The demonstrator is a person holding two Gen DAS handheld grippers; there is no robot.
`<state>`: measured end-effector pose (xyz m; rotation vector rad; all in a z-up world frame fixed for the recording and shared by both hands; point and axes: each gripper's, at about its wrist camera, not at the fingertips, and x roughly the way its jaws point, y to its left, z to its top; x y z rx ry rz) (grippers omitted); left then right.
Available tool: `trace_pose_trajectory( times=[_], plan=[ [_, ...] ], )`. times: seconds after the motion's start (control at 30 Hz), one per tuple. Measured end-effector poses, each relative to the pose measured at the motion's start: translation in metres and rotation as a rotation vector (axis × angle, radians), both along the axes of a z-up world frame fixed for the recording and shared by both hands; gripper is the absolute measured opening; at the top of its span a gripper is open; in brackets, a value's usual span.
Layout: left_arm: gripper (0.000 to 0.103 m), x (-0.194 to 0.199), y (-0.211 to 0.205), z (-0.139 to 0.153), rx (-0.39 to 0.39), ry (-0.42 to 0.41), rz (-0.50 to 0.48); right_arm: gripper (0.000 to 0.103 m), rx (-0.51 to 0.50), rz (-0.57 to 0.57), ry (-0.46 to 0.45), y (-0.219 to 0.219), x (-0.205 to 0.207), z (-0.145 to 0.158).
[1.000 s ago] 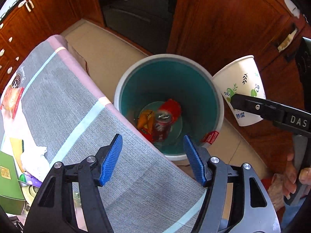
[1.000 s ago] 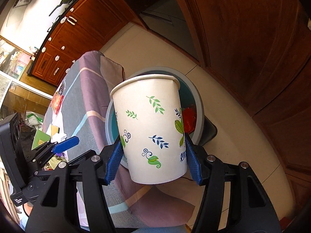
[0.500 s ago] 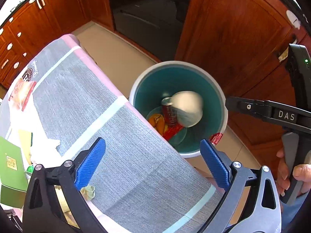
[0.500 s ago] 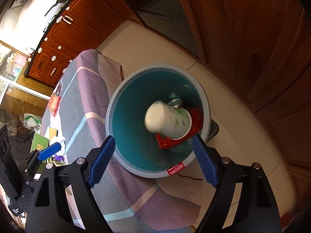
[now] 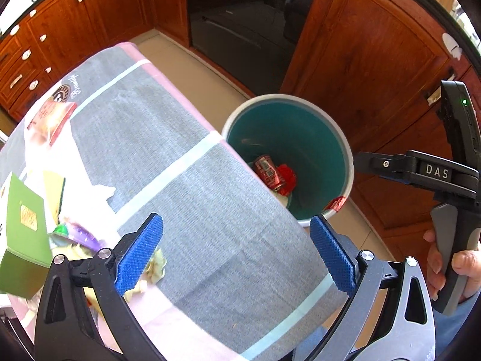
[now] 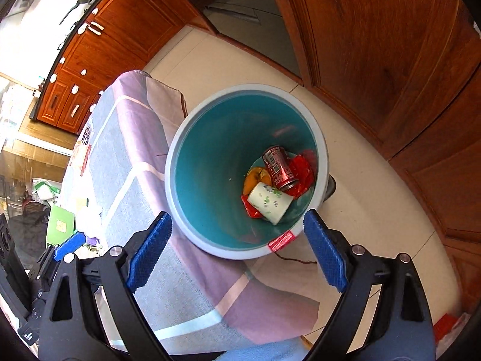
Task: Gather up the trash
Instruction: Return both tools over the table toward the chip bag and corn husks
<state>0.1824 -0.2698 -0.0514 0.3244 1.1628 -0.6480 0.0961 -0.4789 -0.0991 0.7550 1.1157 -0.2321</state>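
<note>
Paper cup (image 6: 269, 203) now lies in the bin (image 6: 180, 162); right tongs (image 6: 237, 251) just opened, empty; left tongs (image 5: 236, 254) gape empty.

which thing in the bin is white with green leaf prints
The paper cup, lying on its side at the bottom of the bin; the can and wrappers beside it are red.

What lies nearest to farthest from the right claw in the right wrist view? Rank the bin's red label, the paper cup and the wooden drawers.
From the right claw, whose jaws have just been opening with nothing between them:
1. Red label, on the bin's near rim.
2. Paper cup, on its side at the bottom.
3. Wooden drawers, far upper left.
</note>
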Motion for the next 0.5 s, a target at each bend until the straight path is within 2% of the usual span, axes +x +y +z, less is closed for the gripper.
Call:
trace_pose_trajectory(
  times=[0.5],
  plan=[
    [0.099, -0.021, 0.090, 0.023, -0.021, -0.052, 0.093, 0.085, -0.042, 0.118, -0.005, 0.072, 0.004, 0.024]
  ],
)
